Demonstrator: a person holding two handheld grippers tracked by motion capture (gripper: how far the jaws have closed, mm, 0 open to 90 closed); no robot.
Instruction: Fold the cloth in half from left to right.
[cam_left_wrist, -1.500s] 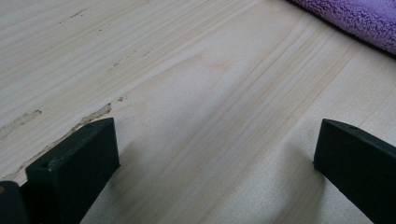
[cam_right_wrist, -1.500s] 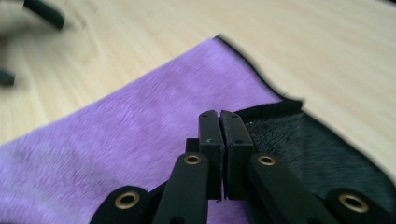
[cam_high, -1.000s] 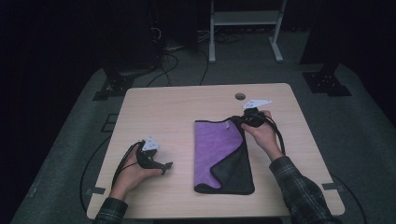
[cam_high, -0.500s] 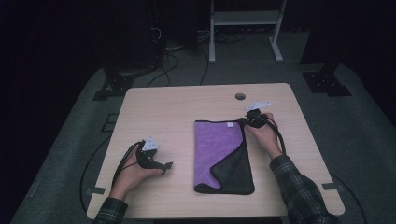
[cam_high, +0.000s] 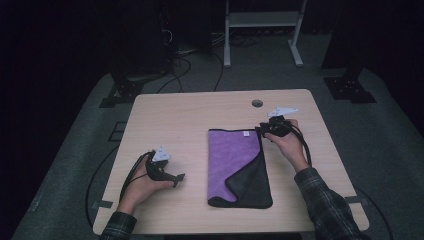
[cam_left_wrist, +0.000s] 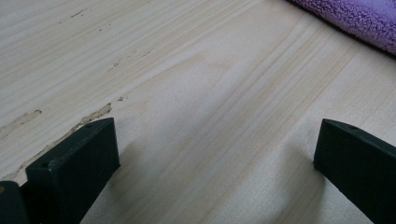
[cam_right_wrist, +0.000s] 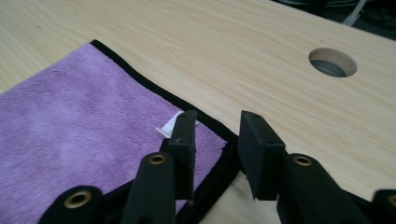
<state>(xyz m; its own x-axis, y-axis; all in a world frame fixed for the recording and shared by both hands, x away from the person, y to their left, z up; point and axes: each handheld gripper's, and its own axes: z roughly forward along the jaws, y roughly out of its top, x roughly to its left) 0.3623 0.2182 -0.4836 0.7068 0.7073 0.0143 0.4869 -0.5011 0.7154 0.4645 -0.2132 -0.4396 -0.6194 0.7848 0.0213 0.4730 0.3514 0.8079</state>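
In the high view the left hand-held gripper (cam_high: 172, 177) lies low on the pale wooden surface (cam_high: 200, 112), in the lower left of the frame, its tips turned to the right toward the cloth (cam_high: 235, 155). The left gripper view shows its jaws standing wide apart with bare wood between them; a strip of purple pile crosses that view's upper right corner, cut off by the frame edge.

At the centre of the high view the cloth lies flat, a folded rectangle whose long axis runs from the top of the frame toward the bottom. Its face is purple with a black border, and a dark grey flap is turned over its lower right part. A small white label (cam_right_wrist: 169, 125) sits near its top edge; any writing on it is too small to make out.

At centre right the right hand-held gripper (cam_high: 263, 131) rests at the cloth's upper right corner. Its jaws have just been opening: the right gripper view shows them parted, with the black hem between them and neither pad pressing on it. Further right a round hole (cam_right_wrist: 332, 62) pierces the wood.
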